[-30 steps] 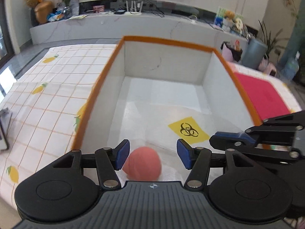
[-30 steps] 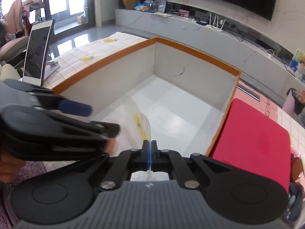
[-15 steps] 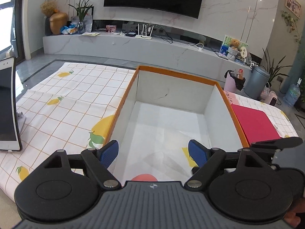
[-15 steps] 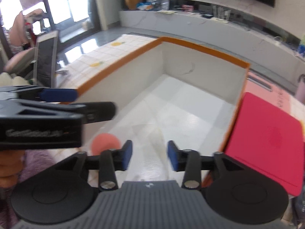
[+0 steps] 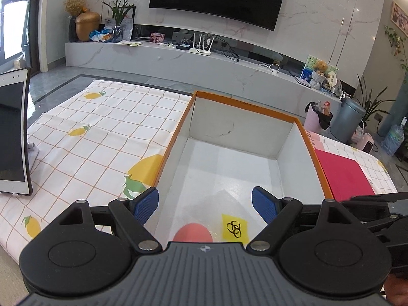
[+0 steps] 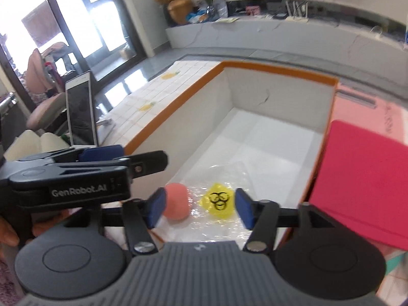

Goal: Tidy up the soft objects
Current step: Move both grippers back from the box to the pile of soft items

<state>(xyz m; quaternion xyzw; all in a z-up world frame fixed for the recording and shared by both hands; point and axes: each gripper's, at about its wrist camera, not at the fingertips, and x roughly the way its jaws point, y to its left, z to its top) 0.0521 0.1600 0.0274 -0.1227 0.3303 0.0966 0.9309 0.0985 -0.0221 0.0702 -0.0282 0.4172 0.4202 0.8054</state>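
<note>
A white box with an orange rim (image 5: pixel 173 140) (image 6: pixel 178 104) stands on the chequered cloth. On its floor at the near end lie a pink soft ball (image 5: pixel 192 232) (image 6: pixel 176 201) and a clear plastic bag with a yellow biohazard label (image 5: pixel 234 227) (image 6: pixel 218 200), side by side. My left gripper (image 5: pixel 205 204) hangs open above them, holding nothing. My right gripper (image 6: pixel 200 210) hovers over the same end with its jaws opening. The bag and ball lie below its fingers, untouched by the pads. From the right wrist view, the left gripper (image 6: pixel 102 163) sits close on the left.
A red pad (image 5: pixel 344 176) (image 6: pixel 362 178) lies right of the box. A tablet on a stand (image 5: pixel 12 137) (image 6: pixel 80 109) is on the left of the lemon-print cloth (image 5: pixel 89 140). A marble TV bench and plants stand behind. A hand (image 6: pixel 7 232) holds the left gripper.
The right gripper was shut on the clear bag and has let it go into the box. The left gripper opened wide off the pink ball and lifted back.
</note>
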